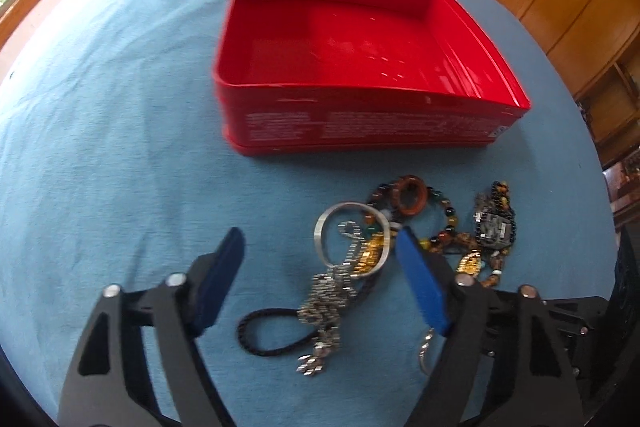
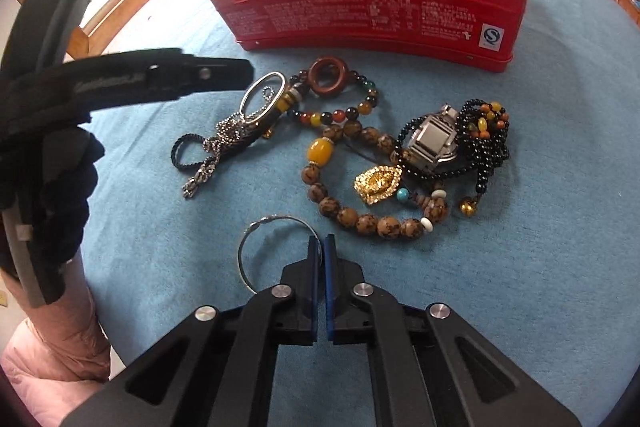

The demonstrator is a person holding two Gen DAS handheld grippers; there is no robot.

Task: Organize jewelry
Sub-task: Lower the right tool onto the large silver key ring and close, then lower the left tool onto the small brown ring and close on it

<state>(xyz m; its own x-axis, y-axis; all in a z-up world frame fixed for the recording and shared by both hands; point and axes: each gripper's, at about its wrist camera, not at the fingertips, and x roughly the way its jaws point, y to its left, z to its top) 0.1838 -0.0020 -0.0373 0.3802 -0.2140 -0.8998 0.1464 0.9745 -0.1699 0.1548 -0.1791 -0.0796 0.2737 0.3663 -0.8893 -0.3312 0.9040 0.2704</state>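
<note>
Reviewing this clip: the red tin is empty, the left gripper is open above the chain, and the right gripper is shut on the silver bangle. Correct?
Not quite. The right gripper is shut on the thin wire ring, not the silver bangle, as the right wrist view shows. The red tin is empty, and the left gripper is open above the chain.

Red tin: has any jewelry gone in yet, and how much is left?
Nothing looks done: the red tin is empty. In hand: the right gripper is shut on a thin wire ring; the left gripper hangs open over the silver bangle. Left on the blue cloth: bead bracelets, watch, gold pendant.
</note>
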